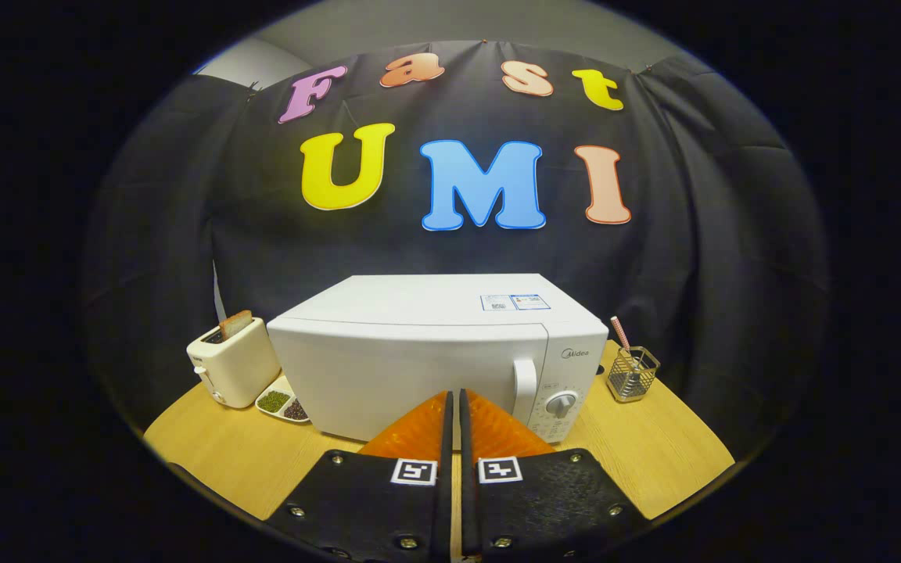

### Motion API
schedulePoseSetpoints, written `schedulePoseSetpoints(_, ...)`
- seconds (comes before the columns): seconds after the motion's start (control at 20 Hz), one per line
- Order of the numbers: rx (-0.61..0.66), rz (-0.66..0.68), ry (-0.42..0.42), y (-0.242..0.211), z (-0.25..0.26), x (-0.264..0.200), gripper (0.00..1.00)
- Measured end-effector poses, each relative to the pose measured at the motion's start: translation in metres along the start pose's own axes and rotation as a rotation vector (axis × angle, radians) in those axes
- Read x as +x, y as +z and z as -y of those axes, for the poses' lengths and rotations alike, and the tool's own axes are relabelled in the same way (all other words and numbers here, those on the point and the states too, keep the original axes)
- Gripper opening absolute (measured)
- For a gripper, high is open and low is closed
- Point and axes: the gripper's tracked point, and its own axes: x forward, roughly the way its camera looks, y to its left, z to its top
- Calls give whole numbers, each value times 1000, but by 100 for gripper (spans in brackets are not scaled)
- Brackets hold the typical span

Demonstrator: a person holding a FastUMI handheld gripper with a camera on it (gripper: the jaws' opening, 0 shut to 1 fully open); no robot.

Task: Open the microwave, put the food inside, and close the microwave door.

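A white microwave (pixel 419 360) stands on the wooden table (pixel 216 461) with its door closed. Its vertical door handle (pixel 525 389) sits right of the door, beside the dial panel (pixel 561 403). My gripper (pixel 454 395) is in front of the microwave door, a little left of the handle. The fingers (pixel 427 426) are pressed together, with nothing between them. A divided white dish of food (pixel 282 404) lies on the table, left of the microwave's front corner.
A cream toaster (pixel 233 361) with a slice of bread (pixel 235 322) in it stands left of the microwave, behind the dish. A wire mesh cup (pixel 632 374) holding a straw stands to the microwave's right. The table's front edge is near, on both sides of the gripper.
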Motion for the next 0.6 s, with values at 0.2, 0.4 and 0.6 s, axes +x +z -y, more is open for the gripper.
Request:
schedulePoseSetpoints(0.2,14,29,-1,9,2,-41,5)
schedulePoseSetpoints(0.4,40,51,33,14,-1,-80,7)
schedulePoseSetpoints(0.6,11,54,46,7,1,-105,49)
